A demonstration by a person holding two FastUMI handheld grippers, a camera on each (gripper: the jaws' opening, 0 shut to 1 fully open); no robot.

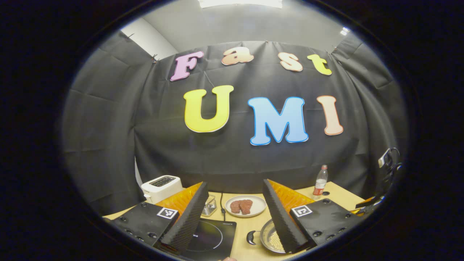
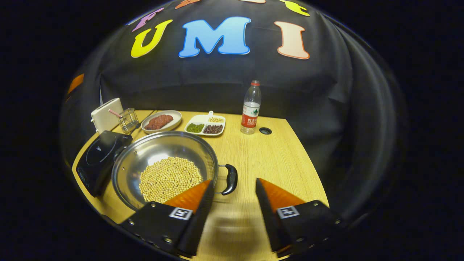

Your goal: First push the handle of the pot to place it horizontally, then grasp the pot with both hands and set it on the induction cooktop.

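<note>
A steel pot [image 2: 145, 152] holding soybeans [image 2: 170, 179] stands on the wooden table, right of the black induction cooktop [image 2: 99, 154]. The black handle [image 2: 231, 178] on its right rim lies just ahead of my right gripper [image 2: 234, 183], which is open and hovers close over the table; the handle's lower end sits near the left fingertip. In the left gripper view, my left gripper [image 1: 235, 183] is open and held high, with nothing between its fingers. Below it lie the cooktop [image 1: 212, 235], the pot [image 1: 270, 237] partly behind the right finger, and the pot's left handle [image 1: 251, 237].
Along the back of the table stand a white toaster [image 2: 105, 116], a wire basket [image 2: 127, 120], a plate of meat [image 2: 161, 121], a divided dish of beans [image 2: 204, 125] and a water bottle [image 2: 251, 108]. A round cable hole [image 2: 265, 130] is beside the bottle. Bare wood lies right of the pot.
</note>
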